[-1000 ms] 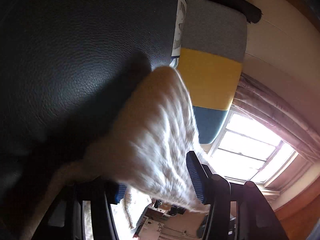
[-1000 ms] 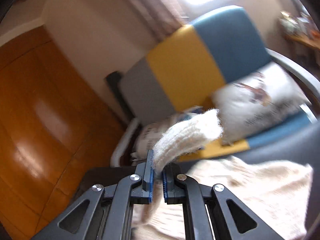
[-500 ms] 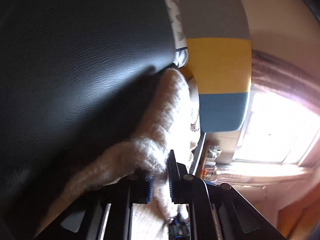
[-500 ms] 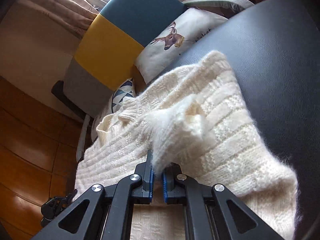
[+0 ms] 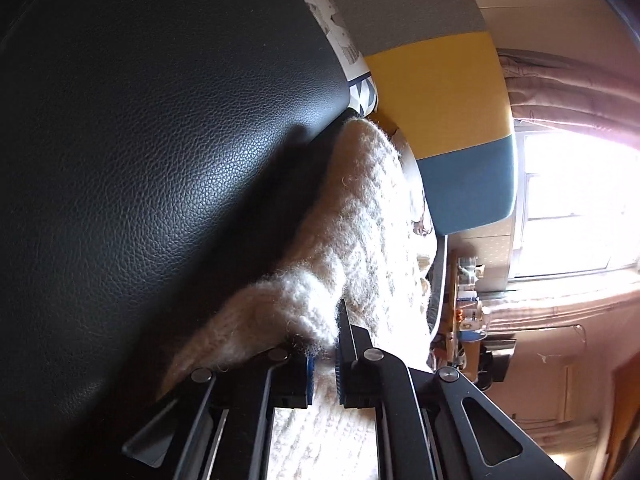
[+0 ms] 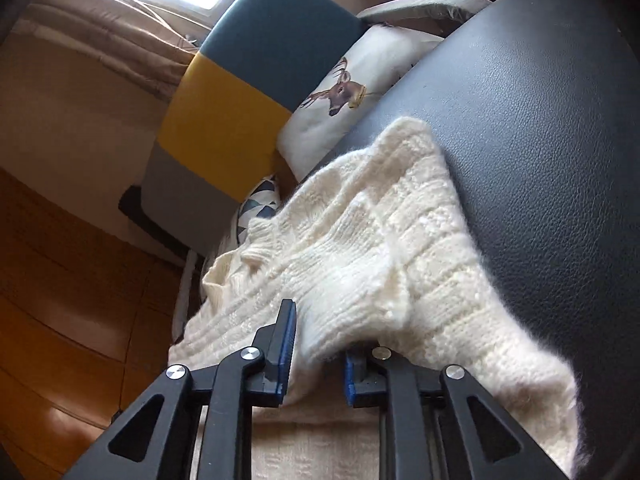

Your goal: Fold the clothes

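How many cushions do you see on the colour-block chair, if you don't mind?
2: a deer cushion against the chair back, and a triangle-patterned cushion beside it, half hidden by the sweater. Others may be hidden.

The black leather surface (image 6: 540, 128) lies bare from 12 to 3 o'clock of the cream knit sweater (image 6: 372, 248) in the right wrist view, giving open passage there. From 10 to 12 o'clock the path is blocked by the deer-print cushion (image 6: 340, 108) and the colour-block chair back (image 6: 240, 92), both close against the surface's far edge. The left wrist view shows the same surface (image 5: 140, 160) unobstructed from 9 to 12 o'clock.
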Demonstrator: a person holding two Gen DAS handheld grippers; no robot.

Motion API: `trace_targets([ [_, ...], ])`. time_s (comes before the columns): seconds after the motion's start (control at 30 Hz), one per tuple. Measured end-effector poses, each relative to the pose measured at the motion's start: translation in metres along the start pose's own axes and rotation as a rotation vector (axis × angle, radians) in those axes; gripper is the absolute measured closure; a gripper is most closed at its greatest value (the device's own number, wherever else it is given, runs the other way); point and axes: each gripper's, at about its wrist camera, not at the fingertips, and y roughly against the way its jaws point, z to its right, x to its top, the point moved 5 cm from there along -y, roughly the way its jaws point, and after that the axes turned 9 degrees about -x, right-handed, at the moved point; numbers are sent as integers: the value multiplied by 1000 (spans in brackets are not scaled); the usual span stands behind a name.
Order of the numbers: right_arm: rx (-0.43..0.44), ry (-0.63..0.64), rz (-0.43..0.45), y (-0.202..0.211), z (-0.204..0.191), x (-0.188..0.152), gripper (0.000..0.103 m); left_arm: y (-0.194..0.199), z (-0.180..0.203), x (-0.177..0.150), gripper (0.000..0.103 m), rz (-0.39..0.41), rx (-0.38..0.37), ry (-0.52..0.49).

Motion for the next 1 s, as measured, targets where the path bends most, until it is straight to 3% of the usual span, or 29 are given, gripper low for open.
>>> trace_targets([
  [0.07, -90, 78, 44, 4, -10, 8, 86, 2, 2, -3, 93, 3, 15, -26],
  [0.1, -141, 146, 72, 8, -16, 10, 93, 5, 5, -7, 93, 8, 30, -53],
  [0.13, -206, 233, 92, 10, -22, 9, 94, 7, 8, -9, 93, 15, 47, -86],
  [0.2, -339, 379, 81, 3, -25, 4, 94, 5, 14, -11, 93, 17, 75, -145],
  [0.23, -356, 401, 62, -2, -20, 2, 94, 4, 15, -13, 93, 7, 81, -164],
  [0.33, -335, 376, 59, -1, -12, 7, 96, 9, 15, -18, 91, -62, 58, -173],
  [0.4, -307, 356, 62, 5, -10, 12, 87, 23, 12, -18, 87, -97, 13, -156],
  [0.47, -298, 330, 81, 15, -8, 17, 84, 44, 8, -12, 87, -100, 2, -179],
  [0.57, -387, 357, 188, 41, -12, 27, 80, 64, 10, 8, 86, -67, 2, -215],
  [0.63, -352, 391, 207, 51, -28, 26, 79, 69, 12, 25, 82, -39, 25, -232],
  [0.8, -204, 597, 94, 32, -93, -7, 79, 37, 9, 61, 72, -93, 36, -186],
  [1.0, -223, 704, -29, -18, -109, -37, 79, -14, 26, 83, 63, -187, -20, -156],
])
